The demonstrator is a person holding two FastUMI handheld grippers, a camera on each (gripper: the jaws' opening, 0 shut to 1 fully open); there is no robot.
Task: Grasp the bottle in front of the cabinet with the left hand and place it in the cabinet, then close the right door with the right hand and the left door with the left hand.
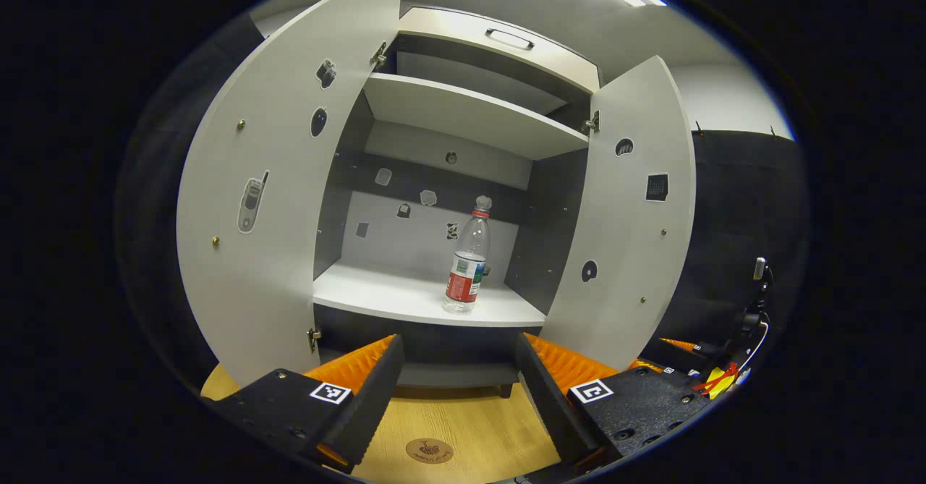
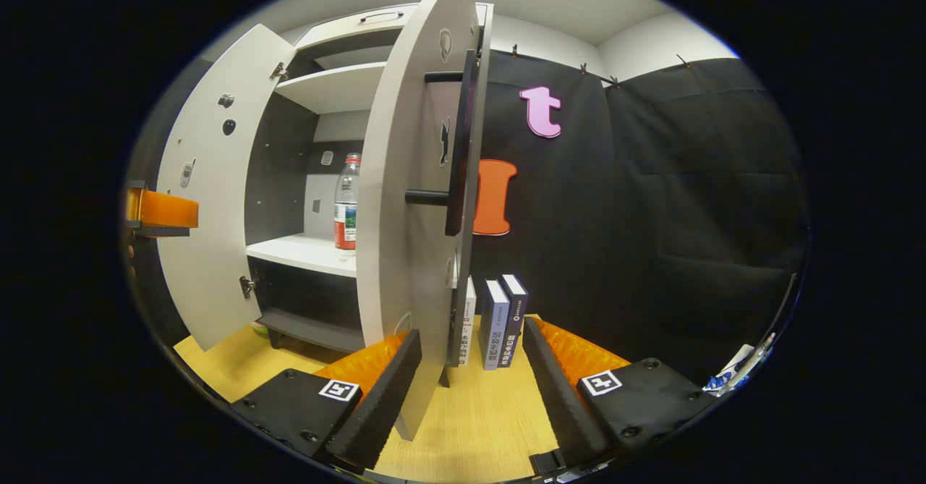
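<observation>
spread, empty fingers of the left gripper [image 1: 459, 386] hover over the worktop [image 1: 463, 426], facing the cabinet [image 1: 463, 180]; ahead of them, the bottle [image 1: 467, 258] stands upright on its lower shelf [image 1: 391, 296]. right gripper [image 2: 470, 386] fingers, also spread, straddle the right door [image 2: 405, 216] edge without touching; left door [image 2: 210, 202] open.

One bottle [image 1: 466, 267]; two doors [image 1: 268, 202]; three books [image 2: 495, 321]

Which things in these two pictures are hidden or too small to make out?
- Bottle, right gripper view: its right side is hidden behind the right door.
- Books, right gripper view: spine text too small.
- Stickers on the left door, left gripper view: too small to identify.
- Cabinet's top drawer: closed, contents hidden.
</observation>
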